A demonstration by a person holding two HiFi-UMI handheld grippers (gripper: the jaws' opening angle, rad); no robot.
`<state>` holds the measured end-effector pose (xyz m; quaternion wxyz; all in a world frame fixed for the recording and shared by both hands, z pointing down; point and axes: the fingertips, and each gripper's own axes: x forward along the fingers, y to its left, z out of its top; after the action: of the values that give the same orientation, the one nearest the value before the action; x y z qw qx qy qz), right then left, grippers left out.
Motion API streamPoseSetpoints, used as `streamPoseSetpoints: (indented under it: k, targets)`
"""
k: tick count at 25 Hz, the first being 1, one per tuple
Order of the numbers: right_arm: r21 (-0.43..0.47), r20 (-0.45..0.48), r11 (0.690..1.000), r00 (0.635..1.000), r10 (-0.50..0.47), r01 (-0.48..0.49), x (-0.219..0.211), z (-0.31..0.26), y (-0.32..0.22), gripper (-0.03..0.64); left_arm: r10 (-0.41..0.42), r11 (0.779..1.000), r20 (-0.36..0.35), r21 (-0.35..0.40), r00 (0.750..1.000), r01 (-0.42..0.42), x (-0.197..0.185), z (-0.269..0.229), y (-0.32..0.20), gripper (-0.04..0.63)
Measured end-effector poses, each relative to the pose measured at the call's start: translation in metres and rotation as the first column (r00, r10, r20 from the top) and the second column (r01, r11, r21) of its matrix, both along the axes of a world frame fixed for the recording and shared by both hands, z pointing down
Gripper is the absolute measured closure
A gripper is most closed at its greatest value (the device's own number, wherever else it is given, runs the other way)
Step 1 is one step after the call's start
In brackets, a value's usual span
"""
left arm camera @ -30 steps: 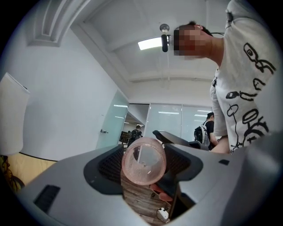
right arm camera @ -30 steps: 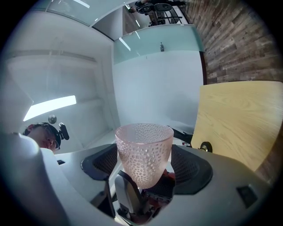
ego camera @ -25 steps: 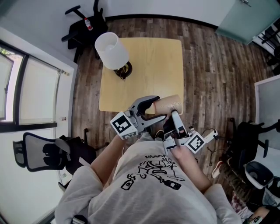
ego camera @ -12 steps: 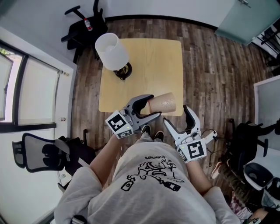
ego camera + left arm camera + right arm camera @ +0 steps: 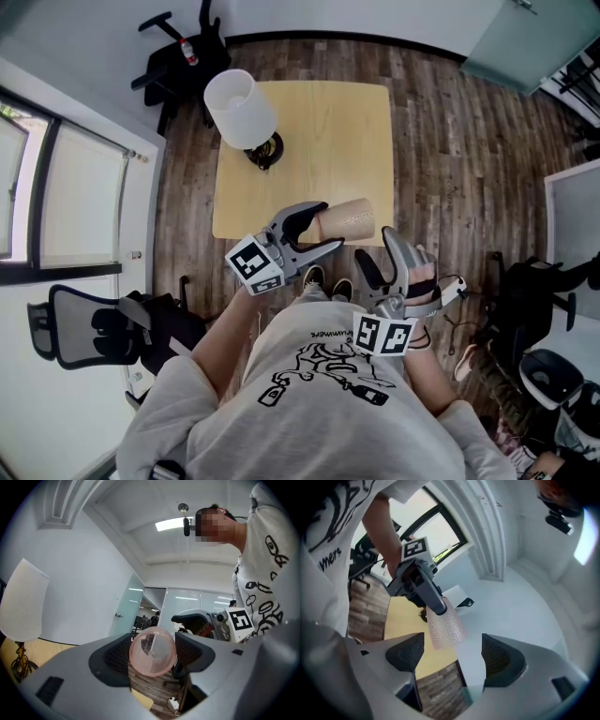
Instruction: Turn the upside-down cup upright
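Cup (image 5: 349,220) lies on its side, clamped between the 2 jaws of the left gripper (image 5: 328,228), in the air above the table's (image 5: 309,141) near edge. Right gripper (image 5: 453,657) hangs just off that edge, jaws apart, holding nothing.

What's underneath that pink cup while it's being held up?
The cup, lying sideways in the left gripper, hangs over the near edge of the wooden table, with plank floor just beyond. The table strip directly beneath is hidden by the cup itself.

Square wooden table (image 5: 319,159), white-shaded lamp (image 5: 240,109) at its corner
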<state>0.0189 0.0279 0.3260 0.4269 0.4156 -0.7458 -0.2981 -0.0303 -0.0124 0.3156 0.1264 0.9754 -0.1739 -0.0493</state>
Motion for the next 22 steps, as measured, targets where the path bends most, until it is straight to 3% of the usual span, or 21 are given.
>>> streamPoseSetpoints:
  k: [2, 5, 22]
  targets:
    - [0.029, -0.108, 1.0, 0.994, 0.004, -0.001, 0.0, 0.003, -0.001, 0.258, 0.002, 1.0, 0.004, -0.005, 1.0, -0.002, 0.001, 0.002, 0.0, 0.298]
    - [0.022, -0.18, 1.0, 0.984, 0.004, 0.0, -0.002, 0.011, -0.002, 0.258, 0.013, 1.0, 0.013, -0.013, 1.0, -0.013, 0.004, 0.002, 0.002, 0.298]
    - [-0.01, -0.263, 1.0, 0.965, 0.005, -0.008, 0.003, 0.028, -0.009, 0.258, 0.121, 0.992, 0.066, -0.047, 0.991, -0.118, 0.033, -0.009, 0.036, 0.298]
